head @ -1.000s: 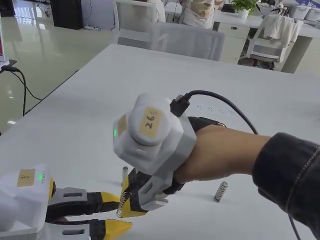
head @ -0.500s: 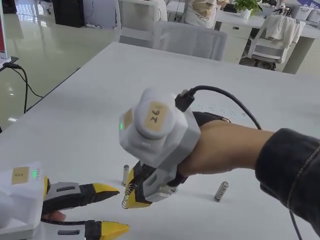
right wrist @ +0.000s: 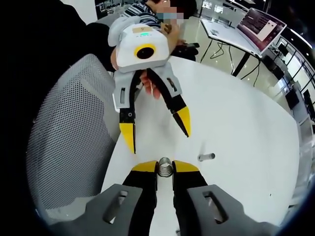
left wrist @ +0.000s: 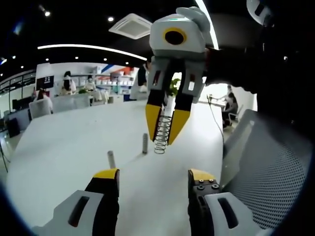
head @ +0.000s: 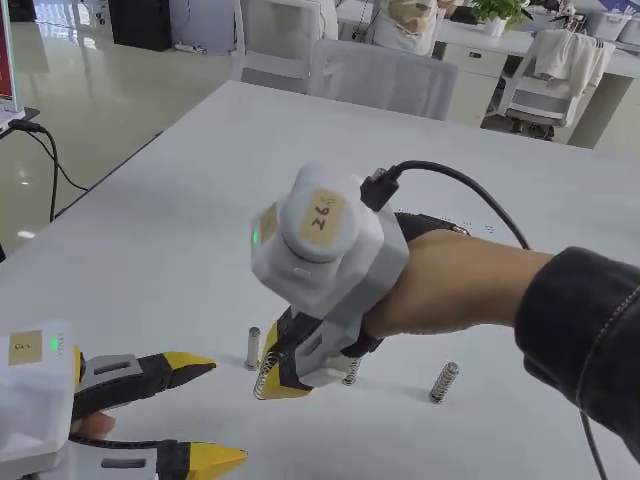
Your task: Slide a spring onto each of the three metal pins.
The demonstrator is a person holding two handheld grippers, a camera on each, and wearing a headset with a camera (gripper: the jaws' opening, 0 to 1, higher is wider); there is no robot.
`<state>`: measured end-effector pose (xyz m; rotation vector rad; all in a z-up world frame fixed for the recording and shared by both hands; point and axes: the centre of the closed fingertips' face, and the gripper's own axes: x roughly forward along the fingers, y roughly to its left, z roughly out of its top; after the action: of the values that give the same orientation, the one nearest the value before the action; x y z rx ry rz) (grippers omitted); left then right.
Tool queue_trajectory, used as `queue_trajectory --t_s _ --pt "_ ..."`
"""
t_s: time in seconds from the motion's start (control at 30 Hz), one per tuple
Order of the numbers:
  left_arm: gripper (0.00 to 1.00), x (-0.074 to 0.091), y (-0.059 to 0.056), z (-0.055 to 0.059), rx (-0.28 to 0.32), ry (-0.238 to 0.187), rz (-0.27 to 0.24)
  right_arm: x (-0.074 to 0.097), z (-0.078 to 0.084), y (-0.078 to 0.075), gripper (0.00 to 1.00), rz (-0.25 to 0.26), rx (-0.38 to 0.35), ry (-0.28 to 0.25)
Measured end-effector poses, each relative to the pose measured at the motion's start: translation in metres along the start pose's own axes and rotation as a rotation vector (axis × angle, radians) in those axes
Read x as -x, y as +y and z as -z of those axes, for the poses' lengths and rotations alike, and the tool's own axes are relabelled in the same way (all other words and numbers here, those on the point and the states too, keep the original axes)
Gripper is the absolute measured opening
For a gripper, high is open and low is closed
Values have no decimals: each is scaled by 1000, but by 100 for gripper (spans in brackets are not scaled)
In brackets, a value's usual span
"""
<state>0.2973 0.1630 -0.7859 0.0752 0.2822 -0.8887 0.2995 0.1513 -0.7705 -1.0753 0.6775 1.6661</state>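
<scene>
Status on the right gripper?

> My right gripper (head: 275, 383) is pinched on a small bare-steel coil spring (head: 262, 378). It hangs off the white tabletop (head: 150, 250), just beside a short upright grey metal pin (head: 253, 347). It's not on the pin yet.

Left?

> My left gripper (head: 220, 410) has its yellow-tipped jaws spread and nothing between them. It's low, near the table edge.

How does the spring handle?

> My guess is it weighs almost nothing and is soft along its length. Thin round wire should be slick on the pads. Squeeze too hard and it probably bows or pings out. I'd grip the upper coils and leave the bottom end free to take the pin, which is roughly how I hold it now.

Which view do you trust for lining up?

> The head view is poor, because my white gripper housing covers most of the pinch.
> The left gripper view is side-on. It shows the spring (left wrist: 162, 135) with its lowest coils poking past the right gripper (left wrist: 165, 142) tips. Two grey posts (left wrist: 144, 143) (left wrist: 111, 159) stand below and to the side. I can't tell whether the far one is already sleeved.
> The right gripper view is end-on. It shows the open round bore of the spring (right wrist: 166, 167) between my tips, which the other two views don't give.

Any other springs?

> The head view shows one more coil (head: 442, 382) standing well off to the right. I can't tell if there's a pin inside it.
</scene>
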Motion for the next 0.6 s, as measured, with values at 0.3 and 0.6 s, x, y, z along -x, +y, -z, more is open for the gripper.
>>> queue_trajectory --t_s 0.3,0.6 --pt "55 2 6 3 -2 6 -22 4 3 -13 8 21 -15 5" --pt "58 3 10 6 -11 12 -35 6 3 -24 8 43 -18 11"
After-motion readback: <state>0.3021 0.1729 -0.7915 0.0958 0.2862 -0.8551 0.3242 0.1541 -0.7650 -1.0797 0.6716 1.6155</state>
